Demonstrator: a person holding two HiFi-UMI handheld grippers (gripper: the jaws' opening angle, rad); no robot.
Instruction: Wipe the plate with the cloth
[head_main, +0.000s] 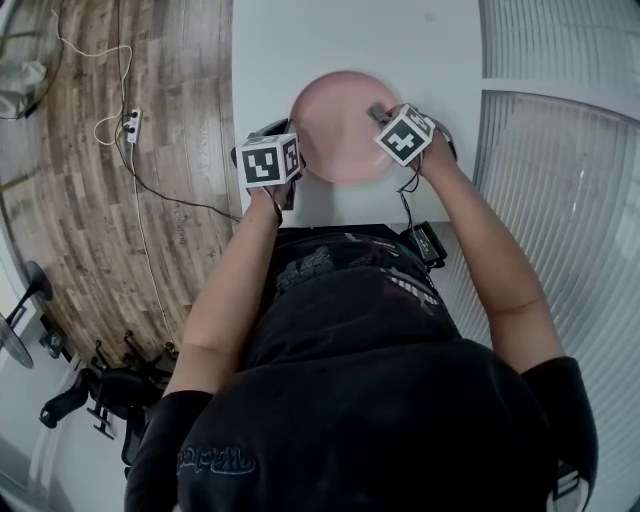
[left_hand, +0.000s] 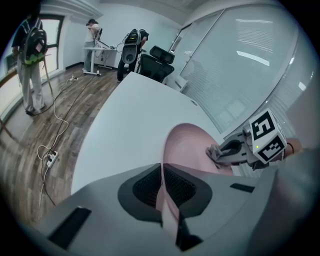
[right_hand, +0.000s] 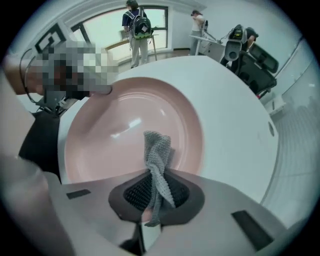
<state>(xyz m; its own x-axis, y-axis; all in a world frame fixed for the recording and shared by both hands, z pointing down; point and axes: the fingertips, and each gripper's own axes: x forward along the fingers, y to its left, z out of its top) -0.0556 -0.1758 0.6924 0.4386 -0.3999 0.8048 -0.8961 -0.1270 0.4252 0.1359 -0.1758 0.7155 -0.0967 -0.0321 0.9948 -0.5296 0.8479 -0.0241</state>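
Your left gripper is clamping its jaws shut on the rim of the pink plate, which is sitting face up on the white table. Your right gripper is pinching the grey cloth tight. The twisted strip is running lengthwise out from the jaws, its free end pointing onto the plate's inner face.

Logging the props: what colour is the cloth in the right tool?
Grey, with a knitted weave; the cloth shows best in the right gripper view.
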